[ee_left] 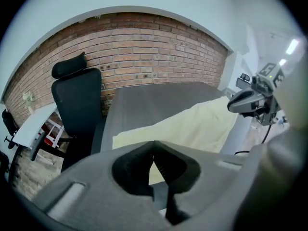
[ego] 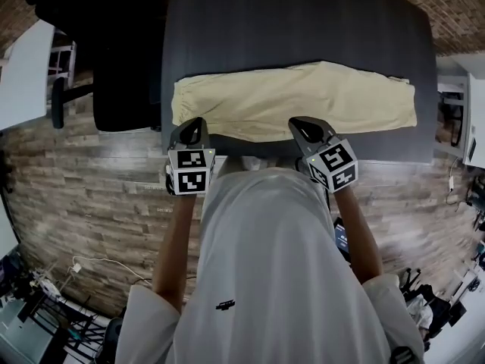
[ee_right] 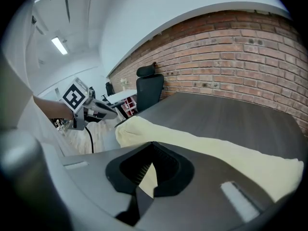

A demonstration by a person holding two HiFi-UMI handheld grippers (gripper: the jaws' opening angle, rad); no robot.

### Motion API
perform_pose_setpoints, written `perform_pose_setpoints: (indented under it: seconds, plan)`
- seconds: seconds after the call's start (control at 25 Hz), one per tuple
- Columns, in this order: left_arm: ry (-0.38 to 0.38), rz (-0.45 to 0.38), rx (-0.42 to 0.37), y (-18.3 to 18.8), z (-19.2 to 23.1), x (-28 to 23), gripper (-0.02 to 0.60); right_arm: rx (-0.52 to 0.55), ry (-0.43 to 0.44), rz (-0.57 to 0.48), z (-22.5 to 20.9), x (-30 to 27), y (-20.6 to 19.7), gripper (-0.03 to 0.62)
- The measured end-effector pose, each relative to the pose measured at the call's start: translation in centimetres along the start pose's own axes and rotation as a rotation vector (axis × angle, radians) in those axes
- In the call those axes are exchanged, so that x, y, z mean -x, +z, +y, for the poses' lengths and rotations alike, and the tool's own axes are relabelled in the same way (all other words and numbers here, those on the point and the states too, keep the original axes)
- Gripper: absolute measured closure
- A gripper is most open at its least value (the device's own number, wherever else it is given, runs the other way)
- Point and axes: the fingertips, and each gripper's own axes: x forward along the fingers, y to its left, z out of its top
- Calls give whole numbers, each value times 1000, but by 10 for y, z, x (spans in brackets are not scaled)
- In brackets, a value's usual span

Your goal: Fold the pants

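Pale yellow pants [ego: 295, 101] lie flat in a long band across the near part of the dark grey table [ego: 295, 29]. My left gripper [ego: 195, 121] hovers over the table's near edge, by the pants' left end, jaws shut and empty. My right gripper [ego: 298, 122] hangs over the near edge at the pants' middle, also shut on nothing. In the left gripper view the closed tips [ee_left: 153, 142] sit above the pants [ee_left: 192, 126]. In the right gripper view the tips [ee_right: 153, 143] meet above the cloth [ee_right: 216, 148].
A black office chair [ego: 114, 51] stands left of the table. A white desk [ego: 23, 74] lies further left. A brick wall [ee_left: 144, 47] runs behind the table. The person's torso [ego: 265, 279] is close to the near edge. The floor is wood planks.
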Motion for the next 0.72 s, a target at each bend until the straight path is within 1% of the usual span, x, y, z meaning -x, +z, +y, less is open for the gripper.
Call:
perform_pose_setpoints:
  seconds: [0.24, 0.44, 0.72]
  plan:
    - [-47, -10, -47, 22, -45, 0, 578, -62, -87, -57, -34, 46, -5, 588]
    - [-63, -23, -73, 46, -80, 1, 578, -58, -119, -90, -55, 72, -5, 588]
    - [-100, -39, -119, 80, -150, -8, 578, -64, -145, -123, -95, 115, -13, 588]
